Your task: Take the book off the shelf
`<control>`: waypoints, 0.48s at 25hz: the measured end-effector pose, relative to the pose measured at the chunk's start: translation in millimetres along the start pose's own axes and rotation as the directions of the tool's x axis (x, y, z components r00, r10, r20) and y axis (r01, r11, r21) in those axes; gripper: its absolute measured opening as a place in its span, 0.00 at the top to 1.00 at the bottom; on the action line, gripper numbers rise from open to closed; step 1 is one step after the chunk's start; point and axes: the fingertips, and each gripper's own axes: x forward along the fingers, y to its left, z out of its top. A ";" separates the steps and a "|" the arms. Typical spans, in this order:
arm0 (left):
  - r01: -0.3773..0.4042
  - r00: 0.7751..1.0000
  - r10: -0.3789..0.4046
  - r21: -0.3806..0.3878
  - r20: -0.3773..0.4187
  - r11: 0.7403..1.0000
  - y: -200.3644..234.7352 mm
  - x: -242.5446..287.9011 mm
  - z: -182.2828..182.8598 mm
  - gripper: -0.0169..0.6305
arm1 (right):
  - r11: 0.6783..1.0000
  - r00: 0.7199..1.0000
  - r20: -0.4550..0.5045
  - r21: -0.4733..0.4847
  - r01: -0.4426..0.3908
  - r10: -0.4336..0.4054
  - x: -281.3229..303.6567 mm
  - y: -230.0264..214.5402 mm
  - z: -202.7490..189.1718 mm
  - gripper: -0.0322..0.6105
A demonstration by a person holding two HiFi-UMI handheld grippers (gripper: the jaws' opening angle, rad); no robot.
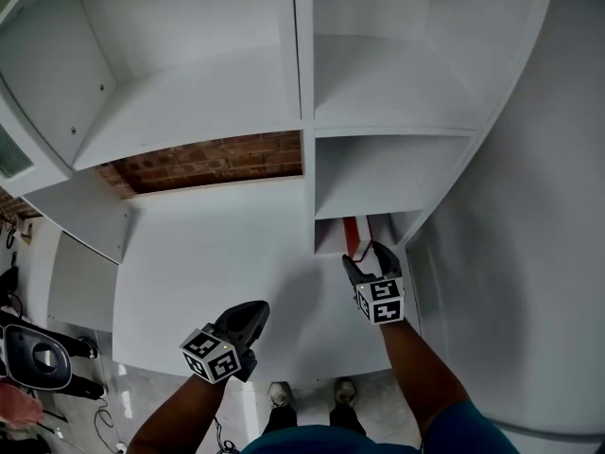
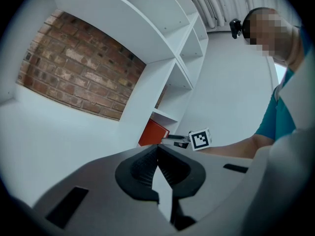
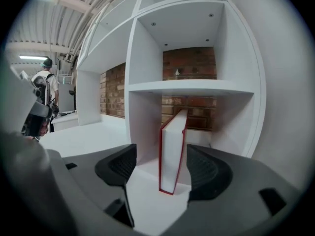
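Right gripper view shows one book [image 3: 172, 149] between parted right tongs [image 3: 161, 162].

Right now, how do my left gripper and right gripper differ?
The left gripper has its jaws together and empty. The right gripper has its jaws apart, one on each side of the upright red book. The left gripper hangs over the white counter, away from the shelf, while the right gripper reaches into the shelf's lower right compartment. Each carries a marker cube.

Dim, soft light; fisheye edges
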 end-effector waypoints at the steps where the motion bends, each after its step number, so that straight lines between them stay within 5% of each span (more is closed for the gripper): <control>1: 0.006 1.000 -0.006 -0.004 -0.002 1.000 2.2 2.2 -2.4 0.96 | 1.000 1.000 0.001 0.007 0.016 -0.016 7.0 -2.8 -2.1 0.50; 12: 0.033 0.999 -0.033 -0.100 0.002 0.994 22.8 10.9 -24.8 0.96 | 0.993 0.994 0.024 0.053 0.101 -0.102 59.8 -21.2 -10.3 0.49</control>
